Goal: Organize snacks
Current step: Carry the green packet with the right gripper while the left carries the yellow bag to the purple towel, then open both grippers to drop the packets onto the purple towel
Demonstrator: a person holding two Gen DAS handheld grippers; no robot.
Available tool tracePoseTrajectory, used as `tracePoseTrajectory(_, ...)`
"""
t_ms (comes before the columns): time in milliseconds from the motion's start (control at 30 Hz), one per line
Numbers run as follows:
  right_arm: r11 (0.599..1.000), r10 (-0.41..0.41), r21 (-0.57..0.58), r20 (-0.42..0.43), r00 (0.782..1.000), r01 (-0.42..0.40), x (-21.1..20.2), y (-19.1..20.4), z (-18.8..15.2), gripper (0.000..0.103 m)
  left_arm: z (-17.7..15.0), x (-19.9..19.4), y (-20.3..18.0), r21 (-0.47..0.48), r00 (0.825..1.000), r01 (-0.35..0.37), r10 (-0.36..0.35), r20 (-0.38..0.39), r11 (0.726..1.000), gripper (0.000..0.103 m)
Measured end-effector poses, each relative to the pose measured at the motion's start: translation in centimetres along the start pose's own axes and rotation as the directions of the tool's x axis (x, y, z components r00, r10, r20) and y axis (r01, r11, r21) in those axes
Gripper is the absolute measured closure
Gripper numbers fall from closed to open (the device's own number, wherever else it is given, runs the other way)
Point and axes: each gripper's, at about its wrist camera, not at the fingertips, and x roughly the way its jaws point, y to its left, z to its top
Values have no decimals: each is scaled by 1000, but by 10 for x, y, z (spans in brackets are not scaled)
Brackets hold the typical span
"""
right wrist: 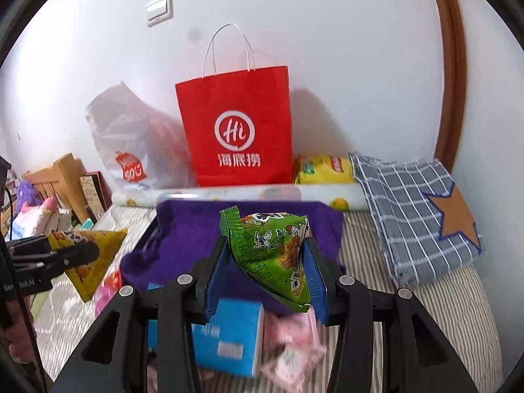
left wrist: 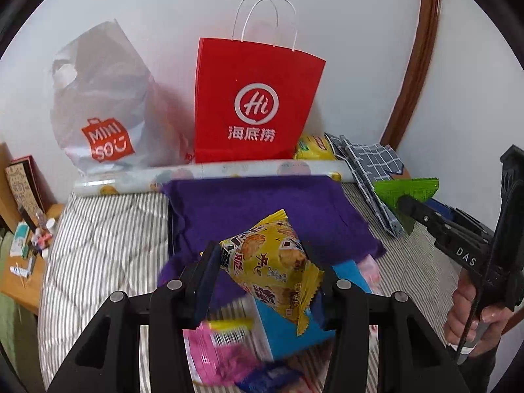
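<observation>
My left gripper [left wrist: 262, 275] is shut on a yellow snack packet [left wrist: 275, 268] and holds it above the bed; it also shows at the left of the right wrist view [right wrist: 86, 258]. My right gripper [right wrist: 267, 268] is shut on a green snack packet [right wrist: 275, 252], also seen in the left wrist view [left wrist: 409, 193]. A purple cloth-lined box [left wrist: 262, 216] lies ahead of both. A blue box [right wrist: 229, 337] and pink packets [right wrist: 294, 350] lie on the bed below the grippers.
A red paper bag [left wrist: 255, 104] and a white Miniso plastic bag [left wrist: 101, 111] stand against the wall. A patterned roll [left wrist: 209, 173], a yellow packet [right wrist: 324, 170] and a blue checked cloth [right wrist: 416, 209] lie behind the box. A cluttered wooden bedside table [left wrist: 19, 255] is at left.
</observation>
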Motion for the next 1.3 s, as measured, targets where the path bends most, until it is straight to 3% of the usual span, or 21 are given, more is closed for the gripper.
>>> tracePoseTrajectory(300, 1000, -5, 8, 1, 1000, 5, 57, -12, 40, 58, 48, 46, 12, -9, 1000, -23, 23, -10, 1000, 57)
tracePoseTrajectory(500, 1000, -16, 3, -51, 999, 16, 108, -20, 48, 58, 70, 86, 18, -6, 999, -31, 31, -26, 1000, 57)
tracePoseTrajectory(733, 1000, 12, 9, -125, 992, -11, 159, -28, 39, 58, 78, 133, 33, -26, 998, -20, 18, -68, 999, 57)
tracePoseTrajectory(867, 999, -14, -35, -179, 984, 7, 186, -29, 40, 58, 77, 158, 47, -54, 994, -20, 14, -105, 998, 57)
tracePoseTrajectory(1033, 998, 2, -56, -251, 968, -17, 209, -30, 33, 58, 69, 176, 58, -28, 988, -65, 60, -143, 998, 57)
tracePoseTrajectory(1300, 994, 1, -104, -313, 950, -35, 224, -23, 19, 57, 61, 200, 71, -67, 972, -76, 59, -226, 995, 57)
